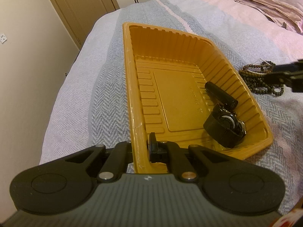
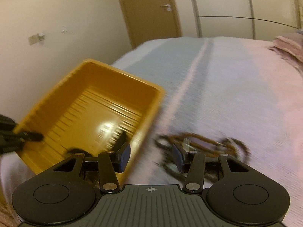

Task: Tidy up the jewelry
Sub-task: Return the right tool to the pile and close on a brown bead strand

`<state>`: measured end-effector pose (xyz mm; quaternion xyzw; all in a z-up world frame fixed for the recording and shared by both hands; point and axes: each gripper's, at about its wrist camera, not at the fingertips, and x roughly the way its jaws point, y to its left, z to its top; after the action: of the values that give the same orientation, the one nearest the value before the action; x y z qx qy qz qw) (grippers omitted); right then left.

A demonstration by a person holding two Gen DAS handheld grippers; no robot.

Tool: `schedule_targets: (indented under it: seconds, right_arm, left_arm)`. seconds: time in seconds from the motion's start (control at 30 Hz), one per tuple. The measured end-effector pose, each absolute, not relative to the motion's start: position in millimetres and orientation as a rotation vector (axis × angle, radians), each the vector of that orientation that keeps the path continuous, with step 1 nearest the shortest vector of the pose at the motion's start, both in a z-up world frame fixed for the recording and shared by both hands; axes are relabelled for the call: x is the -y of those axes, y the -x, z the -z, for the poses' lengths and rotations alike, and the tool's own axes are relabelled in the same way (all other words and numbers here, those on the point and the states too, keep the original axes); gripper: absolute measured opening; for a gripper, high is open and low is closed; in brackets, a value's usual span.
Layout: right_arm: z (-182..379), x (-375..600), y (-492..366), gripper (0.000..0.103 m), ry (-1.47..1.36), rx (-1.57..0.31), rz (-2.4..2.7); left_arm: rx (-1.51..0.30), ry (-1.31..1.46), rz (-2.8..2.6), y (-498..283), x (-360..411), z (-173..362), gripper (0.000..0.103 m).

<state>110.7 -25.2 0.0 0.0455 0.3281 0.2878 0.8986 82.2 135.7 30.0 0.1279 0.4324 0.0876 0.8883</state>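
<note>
Beaded necklaces (image 1: 263, 79), brown and coiled, lie at 3 o'clock of ribbed orange plastic tray (image 1: 132, 87), its long axis 12-to-6; left gripper (image 1: 141, 149) clenches its rim, right gripper (image 2: 151, 156) released.

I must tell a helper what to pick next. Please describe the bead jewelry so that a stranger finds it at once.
Find the orange tray on the bed. On the blanket just outside its right wall lies a tangled heap of brown bead strings, the only jewelry outside the tray.
</note>
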Motion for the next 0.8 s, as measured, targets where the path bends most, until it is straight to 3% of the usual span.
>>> schedule_targets:
  seconds: [0.5,0.57,0.63,0.8]
  right_arm:
    - [31,93,-106,0.048,0.027,-0.681,-0.384]
    - [31,87,-107,0.043,0.066,-0.669,-0.419]
    - [32,79,-108,0.031,0.1,-0.654,-0.469]
    - [34,59,-114,0.025,0.2,-0.623,-0.545]
  left_arm:
    - [-0.895,-0.274,-0.187,-81,-135,-31,0.003]
    - [-0.896,-0.275,-0.187,-81,-135,-32,0.003]
    - [-0.896,-0.275,-0.187,-81,-135,-32,0.003]
    - [-0.896,-0.275,-0.187,-81,-135,-32,0.003]
